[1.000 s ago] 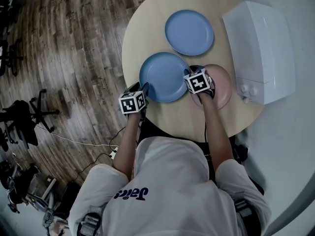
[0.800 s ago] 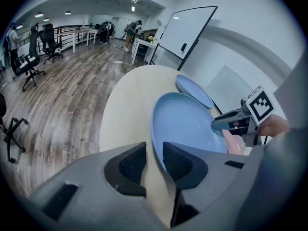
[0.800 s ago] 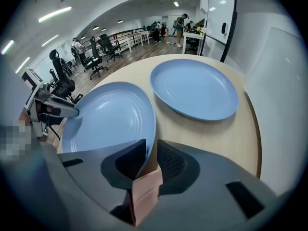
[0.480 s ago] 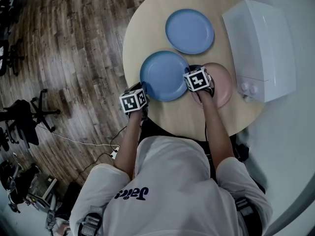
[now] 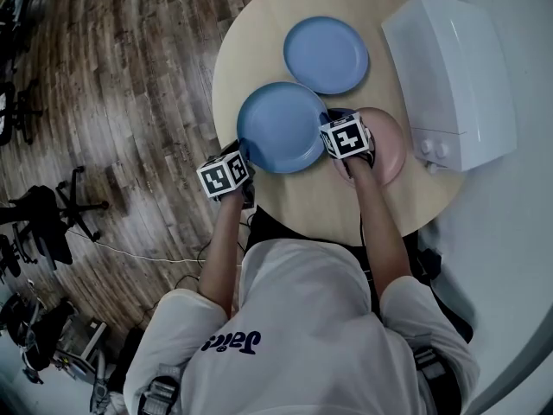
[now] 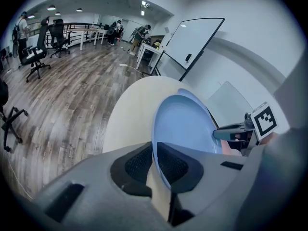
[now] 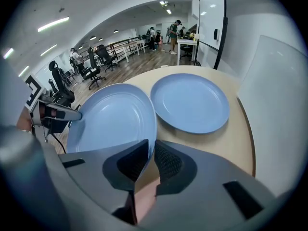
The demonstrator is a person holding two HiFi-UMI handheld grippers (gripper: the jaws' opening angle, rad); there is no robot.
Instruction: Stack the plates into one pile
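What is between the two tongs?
The nearer blue plate. The left tongs and right tongs have just been closing and now pinch opposite sides of its rim, seen in the head view.

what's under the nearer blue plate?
Only bare table shows around the nearer blue plate; the spot straight beneath it is covered by the plate itself. The pink plate lies by its right rim; whether they overlap can't be seen.
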